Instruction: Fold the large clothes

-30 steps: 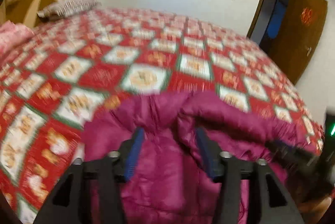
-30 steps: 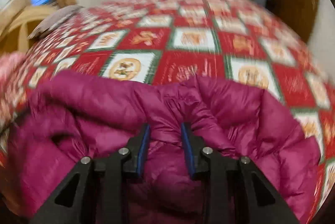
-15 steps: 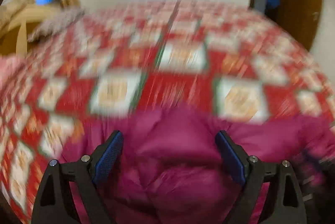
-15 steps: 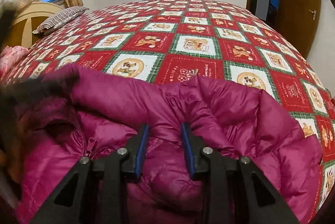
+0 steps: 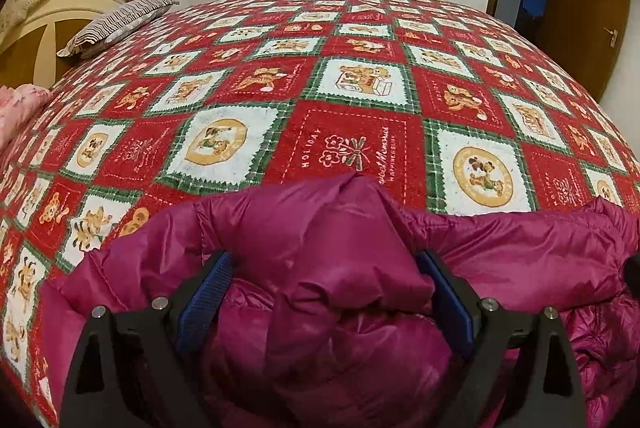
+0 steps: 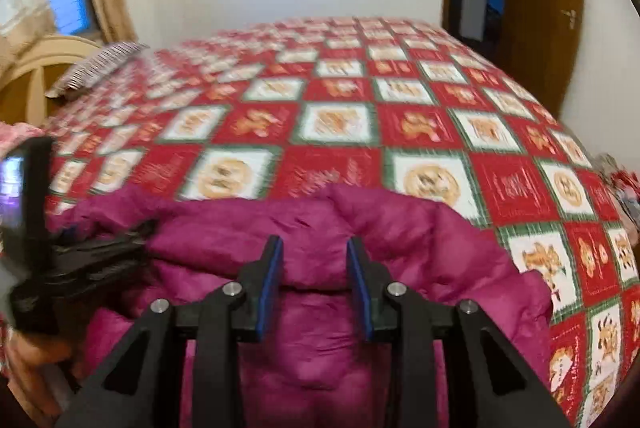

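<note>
We find jacket [image 5: 340,292] bunched at near bed [image 5: 360,131] edge. Left gripper [image 5: 324,302] opening, straddling fold; right gripper [image 6: 314,286] pinching hem, steadying it.

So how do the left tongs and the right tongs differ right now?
The left tongs stand wide, the right tongs narrow. The left tongs are opening with a bulge of the magenta down jacket loose between them; the right tongs pinch a fold of it. Both have black arms and blue pads, and sit over the jacket on the checked bedspread.
</note>
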The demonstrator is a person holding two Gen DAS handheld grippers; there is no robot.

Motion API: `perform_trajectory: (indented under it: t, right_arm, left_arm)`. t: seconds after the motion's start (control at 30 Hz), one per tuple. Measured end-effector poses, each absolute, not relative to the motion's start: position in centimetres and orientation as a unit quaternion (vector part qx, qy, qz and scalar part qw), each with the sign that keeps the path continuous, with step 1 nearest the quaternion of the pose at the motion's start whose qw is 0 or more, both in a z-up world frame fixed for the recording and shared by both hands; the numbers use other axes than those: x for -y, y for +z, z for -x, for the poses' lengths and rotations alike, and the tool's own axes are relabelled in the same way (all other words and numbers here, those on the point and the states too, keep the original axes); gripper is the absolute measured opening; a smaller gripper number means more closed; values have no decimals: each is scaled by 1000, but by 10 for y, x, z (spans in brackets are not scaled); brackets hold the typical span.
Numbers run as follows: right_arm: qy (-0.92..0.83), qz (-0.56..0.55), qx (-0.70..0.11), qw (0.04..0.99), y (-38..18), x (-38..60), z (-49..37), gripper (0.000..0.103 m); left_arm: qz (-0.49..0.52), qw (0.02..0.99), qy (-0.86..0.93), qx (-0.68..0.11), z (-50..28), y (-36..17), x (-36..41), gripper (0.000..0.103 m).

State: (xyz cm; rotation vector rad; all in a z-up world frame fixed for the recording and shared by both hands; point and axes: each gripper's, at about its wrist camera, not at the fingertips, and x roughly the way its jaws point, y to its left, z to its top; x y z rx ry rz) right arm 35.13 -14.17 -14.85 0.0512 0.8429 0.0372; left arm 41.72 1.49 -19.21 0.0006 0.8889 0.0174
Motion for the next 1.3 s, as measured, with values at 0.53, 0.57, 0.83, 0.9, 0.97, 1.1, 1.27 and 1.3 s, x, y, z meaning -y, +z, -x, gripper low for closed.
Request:
perform_trajectory:
  t: [0.53,0.57,0.83,0.9,0.97,1.1,1.27,1.3]
  right_arm:
    - [19,-53,-361,931,-132,171,-312,56]
    - [25,-56,-348,935,-120,177,-297,56]
    - [44,-55,-302,951,-45,222,-148,56]
    - [40,-42,-299,953,-39,229,-113,58]
    - [33,-34,-300,953,-37,236,-78,61]
    - [21,-38,-307,951,-39,250,-18,61]
    - [21,-47,-329,943,-55,254,27,61]
    - [22,-46,-336,941,-63,253,32,61]
  left_arm:
    - [79,914,-57,-394,-382,-154,-45,96]
    - [93,920,-72,-374,-364,-139,-57,96]
    - [92,930,-184,-305,-233,-69,-121,96]
    - [80,928,-208,-299,-199,-61,-134,96]
    - [58,932,-218,-285,-153,-53,-146,96]
    - [43,932,-233,-275,-88,-50,-170,96]
    - [36,927,-234,-290,-24,-65,-190,96]
    - [42,926,-233,-296,-16,-71,-193,96]
